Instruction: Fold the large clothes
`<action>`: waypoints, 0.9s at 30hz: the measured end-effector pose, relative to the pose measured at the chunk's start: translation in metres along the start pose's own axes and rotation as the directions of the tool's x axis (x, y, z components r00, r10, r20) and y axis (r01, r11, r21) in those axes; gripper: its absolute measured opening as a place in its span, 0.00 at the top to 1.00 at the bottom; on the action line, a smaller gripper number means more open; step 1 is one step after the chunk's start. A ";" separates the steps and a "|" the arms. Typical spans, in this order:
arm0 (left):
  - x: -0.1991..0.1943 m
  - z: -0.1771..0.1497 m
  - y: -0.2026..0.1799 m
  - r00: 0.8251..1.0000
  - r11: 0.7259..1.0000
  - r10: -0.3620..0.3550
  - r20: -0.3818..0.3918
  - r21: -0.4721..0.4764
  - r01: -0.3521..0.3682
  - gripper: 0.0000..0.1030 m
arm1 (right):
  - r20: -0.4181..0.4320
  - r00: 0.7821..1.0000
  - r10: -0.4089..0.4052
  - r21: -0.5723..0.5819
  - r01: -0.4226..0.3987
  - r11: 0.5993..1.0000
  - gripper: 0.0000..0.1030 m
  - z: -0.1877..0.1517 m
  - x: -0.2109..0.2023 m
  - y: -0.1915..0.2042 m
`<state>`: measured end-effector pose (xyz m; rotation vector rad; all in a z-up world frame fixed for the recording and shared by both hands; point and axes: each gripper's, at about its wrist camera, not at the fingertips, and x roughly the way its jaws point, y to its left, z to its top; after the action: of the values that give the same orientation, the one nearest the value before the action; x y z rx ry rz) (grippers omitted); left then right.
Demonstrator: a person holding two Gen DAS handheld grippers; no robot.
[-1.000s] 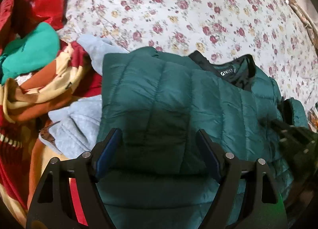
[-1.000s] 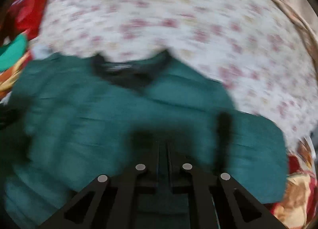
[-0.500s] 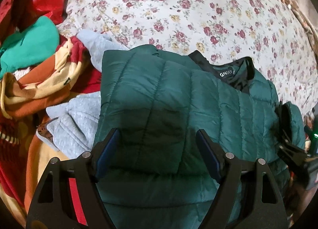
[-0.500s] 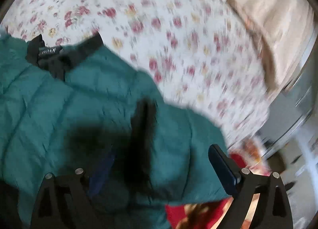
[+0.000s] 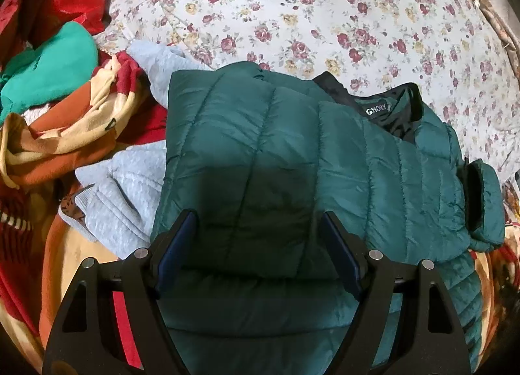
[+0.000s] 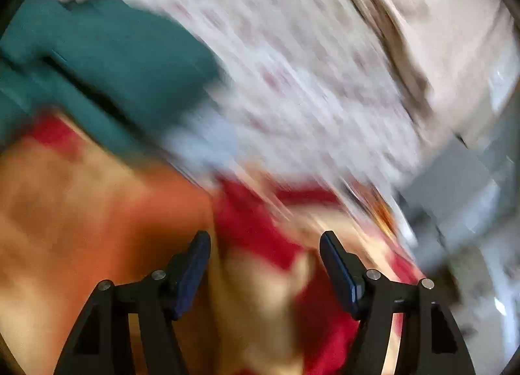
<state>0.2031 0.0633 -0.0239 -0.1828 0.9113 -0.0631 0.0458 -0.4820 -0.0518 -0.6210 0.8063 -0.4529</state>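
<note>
Jacket [image 5: 292,154] folded on floral bed [image 5: 325,10] ahead of left claw [image 5: 260,238], released; right claw [image 6: 265,261] gone from the jacket, jaws just closing on nothing.

Motion blur smears the right wrist view; the green jacket [image 6: 97,59] there is perhaps only half visible.

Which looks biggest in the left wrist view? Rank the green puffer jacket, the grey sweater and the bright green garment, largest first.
1. Green puffer jacket, though it lies nearest the camera.
2. Grey sweater, partly under the jacket.
3. Bright green garment, farther off, so this order is unsure.
</note>
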 end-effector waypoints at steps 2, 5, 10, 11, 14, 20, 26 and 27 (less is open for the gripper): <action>0.001 -0.001 -0.002 1.000 1.000 0.009 0.001 0.008 -0.009 0.23 | -0.085 0.995 -0.043 0.079 0.050 0.996 0.36 -0.014 0.013 -0.040; 0.002 -0.002 -0.004 1.000 1.000 0.014 0.001 0.015 -0.014 0.23 | -0.028 0.998 -0.053 0.169 0.057 0.984 0.35 0.002 -0.009 -0.074; 0.003 -0.004 -0.006 1.000 1.000 0.017 0.000 0.027 -0.017 0.23 | 0.109 0.989 0.100 0.127 -0.114 0.985 0.12 0.101 -0.048 -0.045; 0.003 -0.004 -0.006 1.000 0.999 0.016 -0.001 0.029 -0.016 0.23 | 0.147 0.973 0.180 0.097 -0.195 0.976 0.06 0.119 -0.055 -0.025; 0.003 -0.004 -0.006 1.000 0.999 0.012 -0.005 0.032 -0.012 0.23 | 0.194 0.919 0.344 -0.012 -0.348 0.937 0.05 0.149 -0.065 0.044; 0.003 0.001 -0.003 1.000 1.000 -0.013 -0.023 0.018 0.014 0.23 | 0.243 0.879 0.410 -0.215 -0.363 0.907 0.05 0.166 -0.062 0.145; 0.004 0.002 -0.002 0.999 1.000 -0.026 -0.033 -0.003 0.026 0.23 | 0.171 0.918 0.358 -0.220 -0.318 0.922 0.05 0.168 -0.018 0.160; 0.004 0.002 -0.002 0.999 1.000 -0.025 -0.033 -0.001 0.025 0.23 | 0.158 0.914 0.373 -0.185 -0.344 0.921 0.11 0.169 -0.014 0.155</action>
<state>0.2070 0.0608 -0.0251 -0.1939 0.9421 -0.0889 0.1896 -0.3032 -0.0576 -0.6307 0.7562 0.0082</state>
